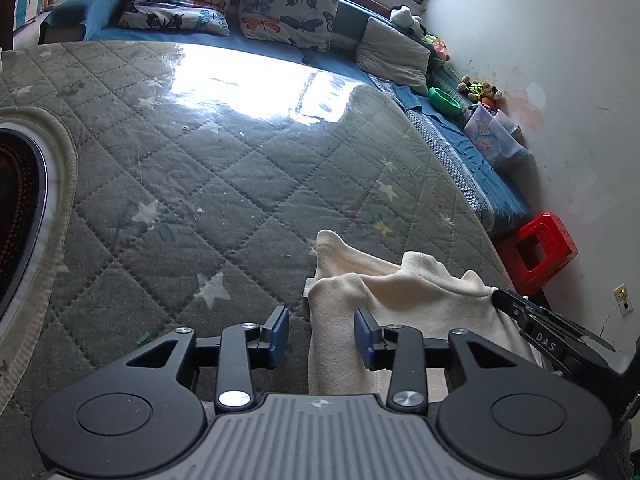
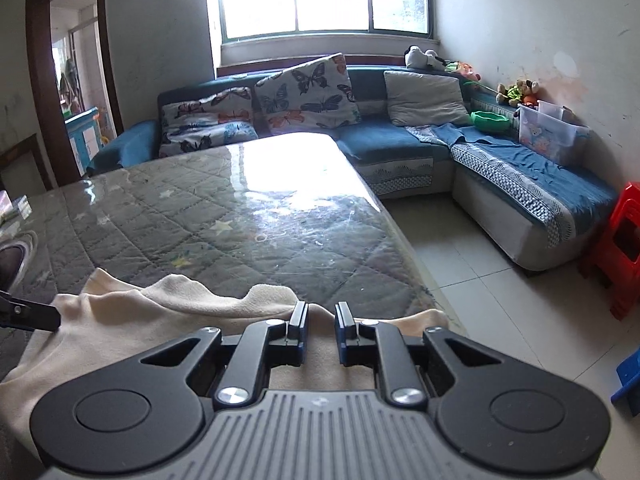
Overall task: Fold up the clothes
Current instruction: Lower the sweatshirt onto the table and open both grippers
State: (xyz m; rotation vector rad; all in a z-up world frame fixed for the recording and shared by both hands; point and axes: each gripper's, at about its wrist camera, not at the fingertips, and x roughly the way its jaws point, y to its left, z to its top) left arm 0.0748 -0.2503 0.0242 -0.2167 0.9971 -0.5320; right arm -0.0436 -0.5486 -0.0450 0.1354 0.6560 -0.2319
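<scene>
A cream garment [image 1: 384, 300] lies rumpled at the near edge of the quilted grey table [image 1: 200, 168]. My left gripper [image 1: 322, 336] is open over the garment's left edge, with cloth between its blue pads but not pinched. In the right wrist view the same garment [image 2: 132, 320] spreads under my right gripper [image 2: 321, 330]. The right jaws stand a small gap apart over a raised fold, and no cloth is gripped. The right gripper's black body shows in the left wrist view [image 1: 552, 340], resting at the garment's right side.
A dark round object with a padded rim [image 1: 24, 208] sits at the table's left. A blue corner sofa [image 2: 400, 140] with butterfly cushions [image 2: 308, 96] runs behind and to the right. A red plastic stool [image 2: 620, 248] and tiled floor [image 2: 500, 300] lie right of the table.
</scene>
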